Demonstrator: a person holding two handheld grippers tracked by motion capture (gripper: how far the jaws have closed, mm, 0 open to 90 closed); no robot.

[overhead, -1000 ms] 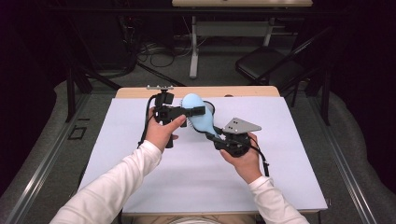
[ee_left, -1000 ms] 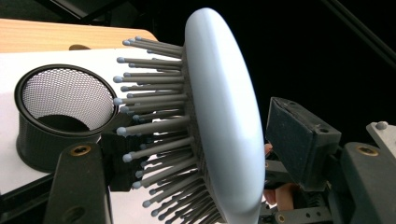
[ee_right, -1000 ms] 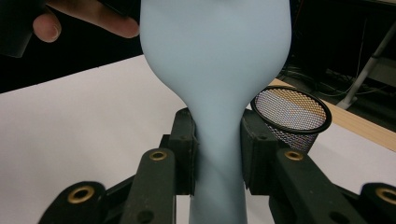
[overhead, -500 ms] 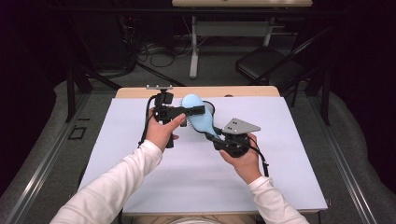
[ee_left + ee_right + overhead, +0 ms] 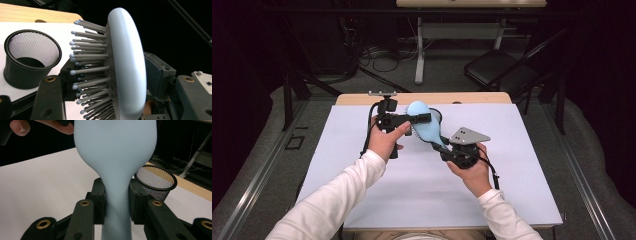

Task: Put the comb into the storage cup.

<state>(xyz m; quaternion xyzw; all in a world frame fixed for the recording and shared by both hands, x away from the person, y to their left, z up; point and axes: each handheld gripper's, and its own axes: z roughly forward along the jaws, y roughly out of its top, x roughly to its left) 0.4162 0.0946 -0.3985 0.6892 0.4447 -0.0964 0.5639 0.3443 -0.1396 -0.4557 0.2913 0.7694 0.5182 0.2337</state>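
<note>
Two tongs are sharing the pale blue hairbrush (image 5: 424, 124) above the tabletop (image 5: 522, 200): your right tongs (image 5: 117, 202) are clamping its handle while your left tongs (image 5: 105, 82), just closing, are taking its head, probably for handing over near the mesh cup (image 5: 30, 62).

Hairbrush (image 5: 424, 125) held above the worktop (image 5: 512, 190), near its far edge, between the two grippers. Left gripper (image 5: 424, 118) comes in from the left, jaws around the brush head. Right gripper (image 5: 443, 146) sits right of and nearer than the head, jaws on the handle. Mesh cup (image 5: 435, 116) stands on the worktop just behind the brush.
</note>
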